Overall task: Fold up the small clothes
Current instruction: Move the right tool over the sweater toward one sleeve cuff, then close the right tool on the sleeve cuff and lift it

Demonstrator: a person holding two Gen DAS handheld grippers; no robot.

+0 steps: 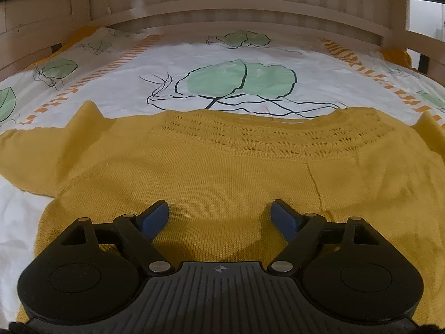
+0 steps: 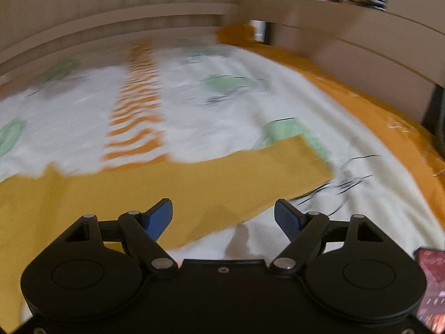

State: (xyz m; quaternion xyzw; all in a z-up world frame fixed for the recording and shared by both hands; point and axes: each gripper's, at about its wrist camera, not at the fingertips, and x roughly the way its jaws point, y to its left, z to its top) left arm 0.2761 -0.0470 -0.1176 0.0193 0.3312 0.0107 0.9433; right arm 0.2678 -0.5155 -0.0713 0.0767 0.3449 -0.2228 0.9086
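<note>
A small mustard-yellow knit sweater (image 1: pixel 222 172) lies flat on the bed, its lace-patterned neckline far from me and its sleeves spread to both sides. My left gripper (image 1: pixel 219 214) is open and empty, hovering low over the sweater's body near its bottom hem. In the right wrist view, which is blurred, the sweater's right sleeve (image 2: pixel 194 178) stretches out to the right, its cuff at the far right. My right gripper (image 2: pixel 224 214) is open and empty, just above the sleeve's near edge.
The bed sheet (image 1: pixel 222 55) is white with green leaves and orange stripes. A wooden slatted bed frame (image 1: pixel 222 8) rises behind. An orange bed edge (image 2: pixel 375 111) runs along the right. A reddish object (image 2: pixel 434 284) sits at the right wrist view's lower right corner.
</note>
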